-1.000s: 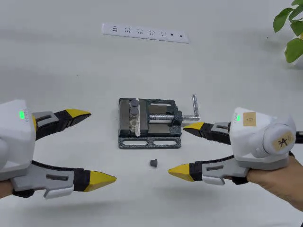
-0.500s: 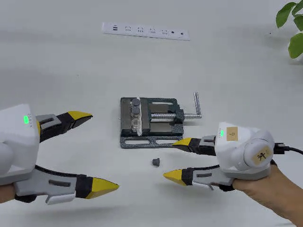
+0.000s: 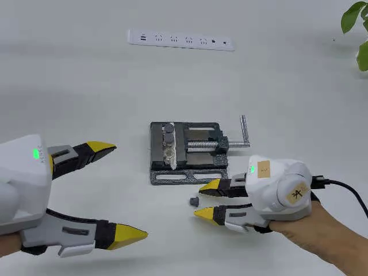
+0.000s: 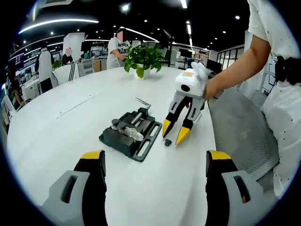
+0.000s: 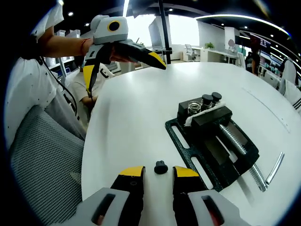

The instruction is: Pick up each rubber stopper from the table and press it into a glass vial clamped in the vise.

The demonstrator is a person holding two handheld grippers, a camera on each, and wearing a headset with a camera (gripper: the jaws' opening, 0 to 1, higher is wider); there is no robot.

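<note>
The left gripper [image 3: 127, 191] is held low at the near left of the table [image 3: 80, 86], its jaws spread wide apart and grasping nothing. The right gripper [image 3: 199, 200] is at the near right, held in a hand [image 3: 322, 224]; its jaws are released to a narrow gap and hold nothing. A loose rubber stopper [image 3: 194, 202] lies on the table just ahead of the right gripper's tips, in line with the gap between them; in the right gripper view it appears clear of both tips. Beyond the stopper the vise [image 3: 184, 175] sits flat on the table, its crank handle [image 3: 246, 129] projecting to the right. Three glass vials [image 3: 169, 144] are clamped upright in a row between the vise jaws. In the right gripper view the nearest vial [image 5: 194, 107] is uncapped, while the middle vial [image 5: 206, 100] and the far vial [image 5: 216, 96] each carry a dark stopper. A white power strip [image 3: 181, 40] lies at the far side of the table. Leaves of a plant [image 3: 359, 29] show at the far right corner
</note>
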